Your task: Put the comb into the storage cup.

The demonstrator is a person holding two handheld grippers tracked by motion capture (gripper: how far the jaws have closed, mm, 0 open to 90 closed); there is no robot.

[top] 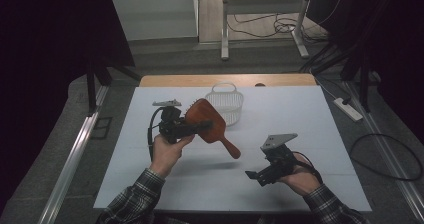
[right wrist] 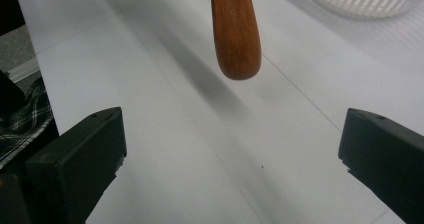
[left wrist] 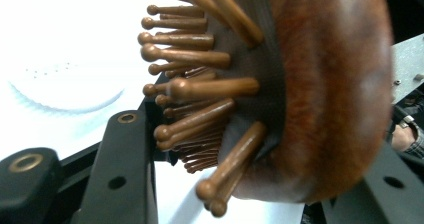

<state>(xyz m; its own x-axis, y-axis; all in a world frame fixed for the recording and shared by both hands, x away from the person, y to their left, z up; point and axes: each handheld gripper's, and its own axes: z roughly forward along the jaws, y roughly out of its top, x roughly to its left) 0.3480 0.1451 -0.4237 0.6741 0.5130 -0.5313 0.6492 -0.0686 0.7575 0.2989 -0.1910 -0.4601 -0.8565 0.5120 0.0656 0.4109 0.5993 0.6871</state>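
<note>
- Overhead, a white table (top: 300,134) stands in a dim room, cables on the floor beyond.
- Left gripper (top: 202,126) clamps the head of a wooden hairbrush (top: 206,121), held above the table's middle; round-tipped pegs, smooth reddish handle pointing right.
- Right gripper (top: 252,176), near right, gapes wide with nothing in it.
- White ribbed plastic basket (top: 227,104) sits farther back.

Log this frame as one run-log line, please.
left gripper: shut on hairbrush head, held above table | right gripper: open, nothing between jaws, facing brush handle | basket: behind brush
</note>
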